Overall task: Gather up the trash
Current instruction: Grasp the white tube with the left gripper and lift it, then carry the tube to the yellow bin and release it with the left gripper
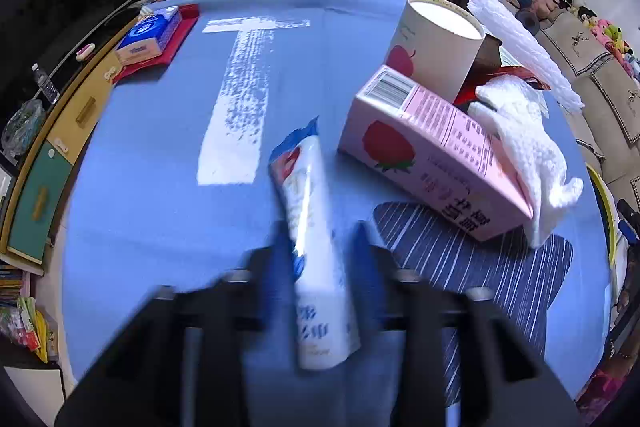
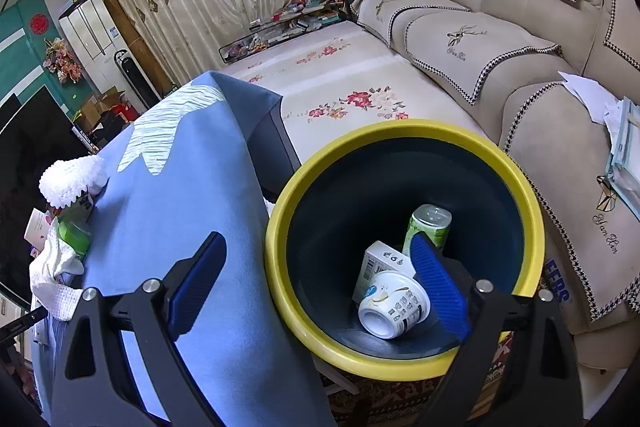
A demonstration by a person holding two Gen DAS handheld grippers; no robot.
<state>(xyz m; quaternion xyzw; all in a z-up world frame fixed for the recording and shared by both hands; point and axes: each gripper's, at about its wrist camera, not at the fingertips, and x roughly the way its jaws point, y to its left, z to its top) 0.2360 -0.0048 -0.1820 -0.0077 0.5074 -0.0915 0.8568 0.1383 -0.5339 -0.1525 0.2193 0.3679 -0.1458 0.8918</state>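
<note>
In the left wrist view my left gripper (image 1: pixel 320 251) is shut on a white and blue tube-shaped wrapper (image 1: pixel 310 211), held above the blue tablecloth (image 1: pixel 160 187). A pink strawberry milk carton (image 1: pixel 436 151) lies on its side to the right, with a white paper cup (image 1: pixel 436 47) and crumpled white tissue (image 1: pixel 528 147) behind it. In the right wrist view my right gripper (image 2: pixel 320 283) is open and empty over the yellow-rimmed bin (image 2: pixel 400 367). In the bin lie a white cup (image 2: pixel 394 305), a white box (image 2: pixel 380 263) and a green can (image 2: pixel 428 231).
A tissue pack (image 1: pixel 150 35) on a red tray (image 1: pixel 176 43) sits at the table's far left. White foam netting (image 1: pixel 520 43) lies behind the cup. A beige sofa (image 2: pixel 520 67) stands right of the bin, on a floral rug (image 2: pixel 352 83). A wooden cabinet (image 1: pixel 60 147) runs along the left.
</note>
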